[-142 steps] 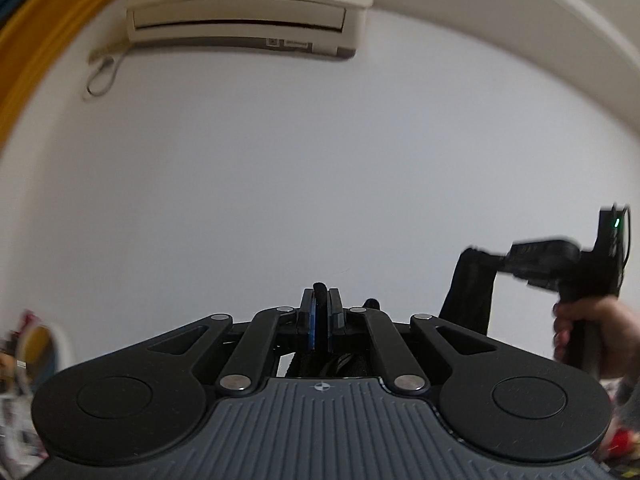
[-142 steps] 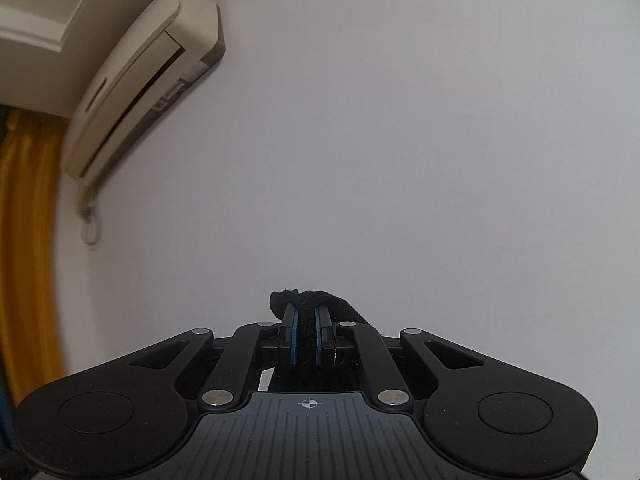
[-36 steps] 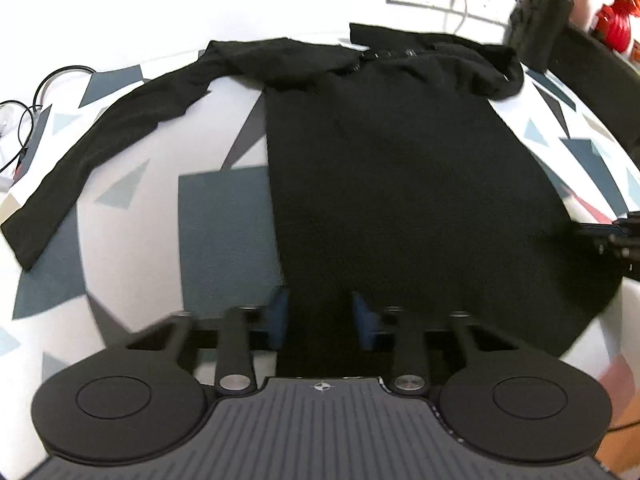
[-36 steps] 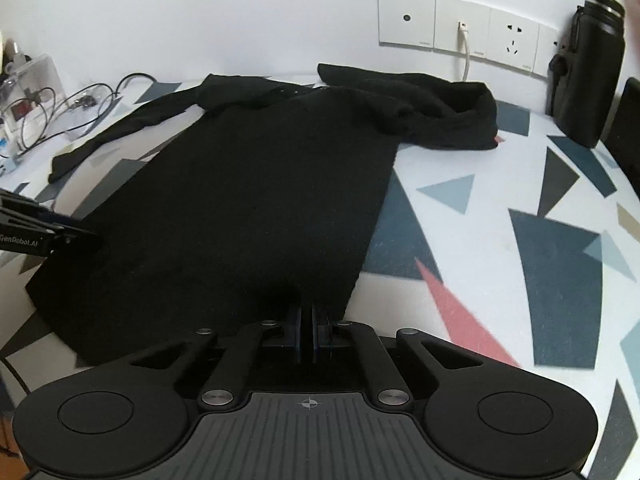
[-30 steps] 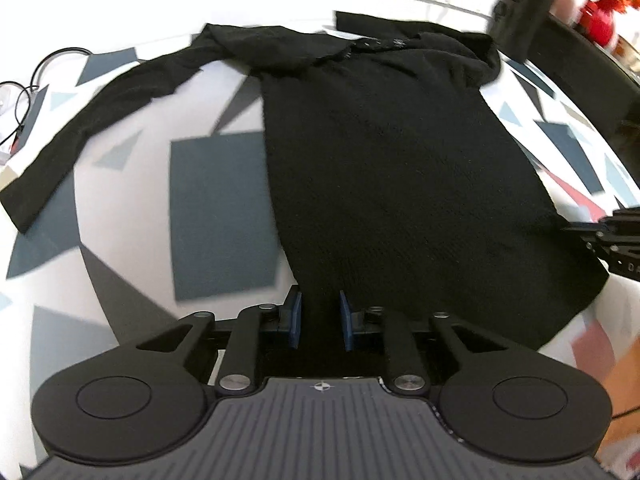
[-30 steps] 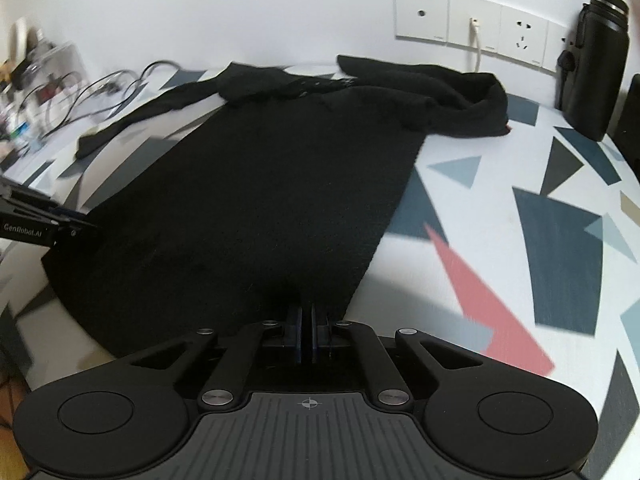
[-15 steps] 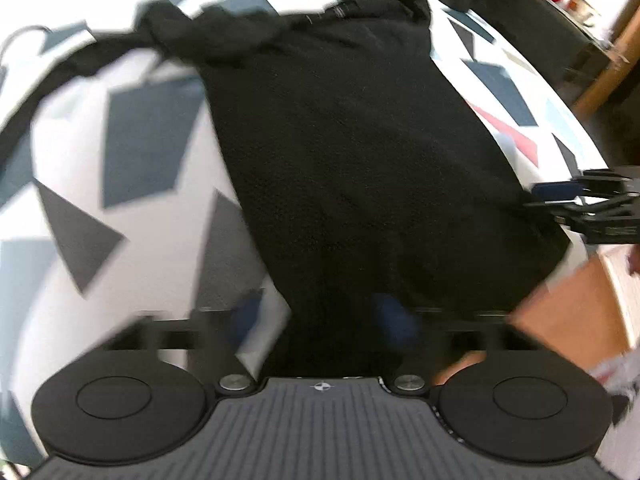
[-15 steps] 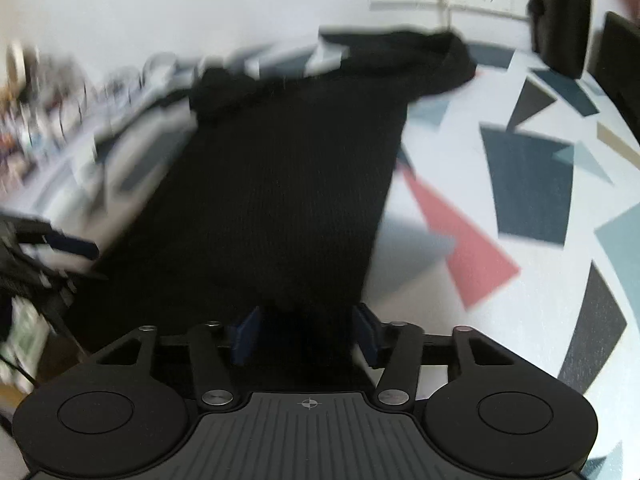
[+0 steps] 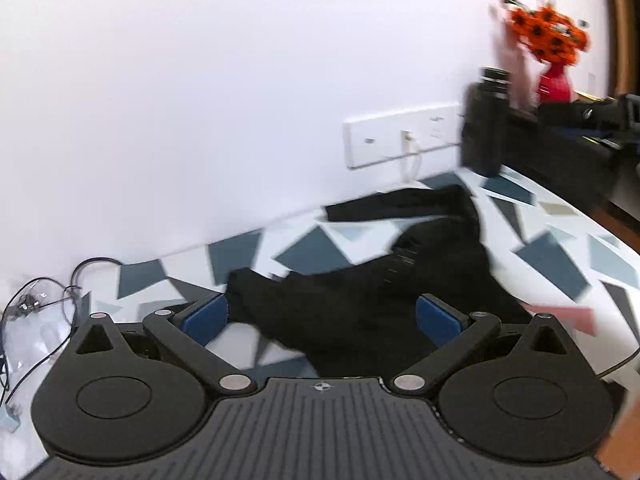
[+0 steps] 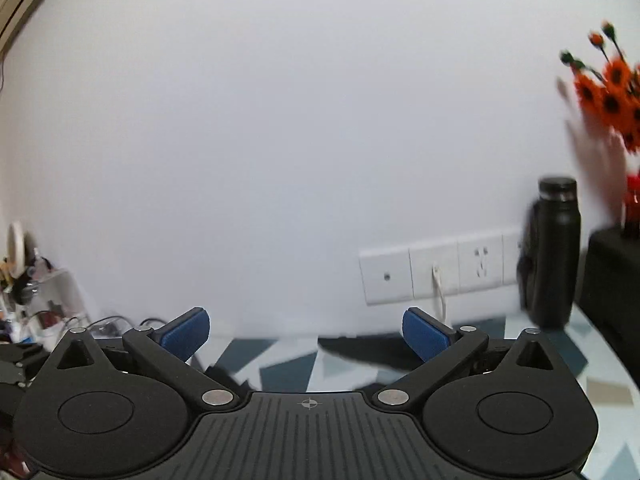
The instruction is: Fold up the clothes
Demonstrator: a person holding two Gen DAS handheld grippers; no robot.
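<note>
A black long-sleeved garment [image 9: 360,292] lies spread on the table [image 9: 552,256] with its patterned cloth, one sleeve reaching toward the wall. My left gripper [image 9: 320,312] hangs above the garment, jaws opening wide, nothing between the blue pads [image 9: 204,314]. In the right wrist view only a dark strip of the garment [image 10: 360,354] shows low over the table [image 10: 280,368]. My right gripper [image 10: 306,330] points at the wall, its jaws also opening, and empty. The garment's near hem is hidden under both gripper bodies.
A black bottle [image 9: 484,136] [image 10: 556,256] stands by the wall sockets [image 9: 400,140] [image 10: 436,272], where a white cable is plugged in. Orange flowers [image 9: 548,40] in a red vase sit on dark furniture [image 9: 568,160] at the right. Loose cables [image 9: 48,300] lie far left.
Both grippers were shut on the garment's near hem; they have let go, opened wide, risen and tilted up toward the wall. The garment stays on the table.
</note>
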